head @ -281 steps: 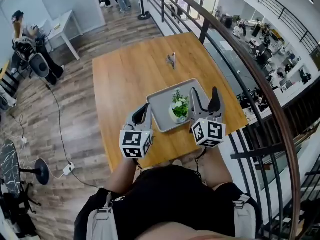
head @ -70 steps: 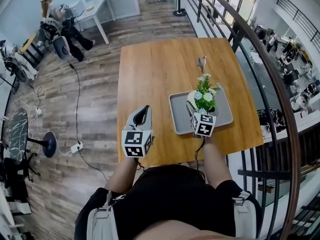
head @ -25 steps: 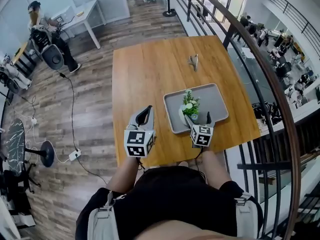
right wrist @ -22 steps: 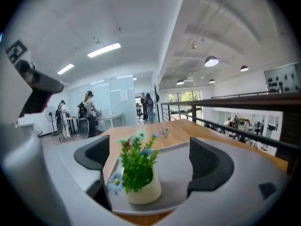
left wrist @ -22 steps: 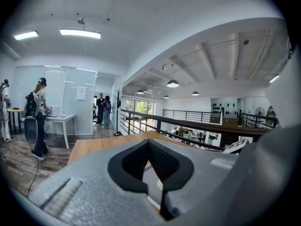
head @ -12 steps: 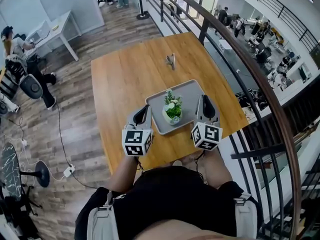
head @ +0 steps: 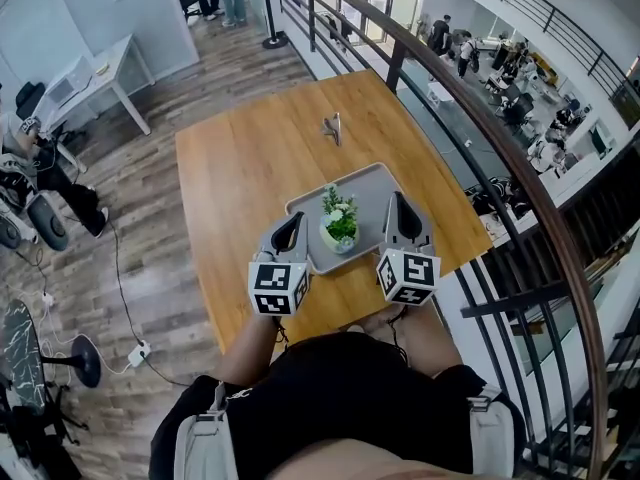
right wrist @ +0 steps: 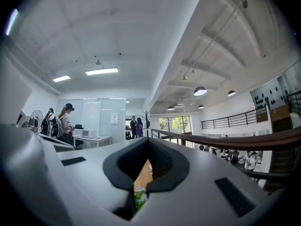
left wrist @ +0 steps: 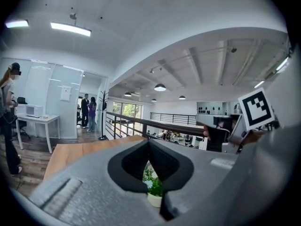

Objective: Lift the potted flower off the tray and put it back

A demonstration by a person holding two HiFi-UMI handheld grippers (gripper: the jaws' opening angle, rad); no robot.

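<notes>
The potted flower (head: 339, 222), white blooms and green leaves in a small white pot, stands upright on the left part of the grey tray (head: 372, 186). My left gripper (head: 291, 219) hovers shut just left of the pot, over the tray's near-left corner. My right gripper (head: 398, 201) is shut and empty, raised to the right of the pot and apart from it. In the left gripper view the flower (left wrist: 152, 186) shows through the gap behind the closed left gripper (left wrist: 148, 141). The right gripper view shows the closed right gripper (right wrist: 148, 139) and a sliver of green leaves (right wrist: 139, 197).
The tray lies on a wooden table (head: 240, 168), with a small metal object (head: 332, 126) beyond it. A dark railing (head: 470, 138) runs close along the table's right side. A white desk (head: 95, 73) and people stand far off at the left.
The right gripper let go of the pot, which now stands on the tray, then rose and shut beside it. The left gripper drifted closer to the pot.
</notes>
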